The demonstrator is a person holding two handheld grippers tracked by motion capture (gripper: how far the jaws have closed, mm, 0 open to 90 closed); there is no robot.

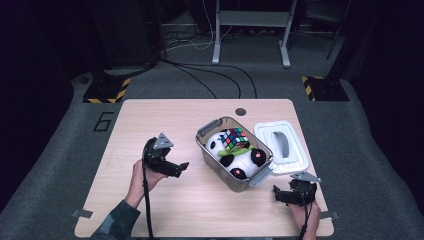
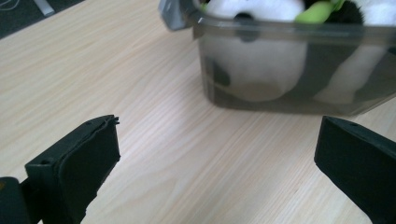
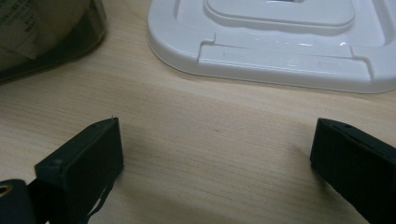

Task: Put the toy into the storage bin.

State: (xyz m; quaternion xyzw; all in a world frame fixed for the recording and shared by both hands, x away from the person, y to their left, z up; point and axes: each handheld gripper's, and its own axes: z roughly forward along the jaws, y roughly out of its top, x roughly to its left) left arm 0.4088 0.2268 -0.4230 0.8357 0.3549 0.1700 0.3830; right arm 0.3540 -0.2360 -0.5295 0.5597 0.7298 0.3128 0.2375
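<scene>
A clear grey plastic box (image 1: 218, 171) stands at the table's middle, holding a black-and-white panda plush (image 1: 242, 160) with a colourful puzzle cube (image 1: 234, 138) on top. Its white lid (image 1: 282, 147) lies flat just right of it. My left gripper (image 1: 181, 169) rests low left of the box, pointing at it, open with nothing between the jaws. In the left gripper view the box wall (image 2: 280, 70) is close ahead of the open gripper (image 2: 218, 135). My right gripper (image 1: 277, 195) sits near the front right edge, open and empty. The lid (image 3: 280, 42) lies beyond the gripper (image 3: 212, 130).
The light wooden table (image 1: 150, 115) has a small dark round hole (image 1: 241, 111) at its far edge. The box's grey latch handles (image 1: 207, 129) stick out at both ends. Cables and stand legs lie on the floor beyond the table.
</scene>
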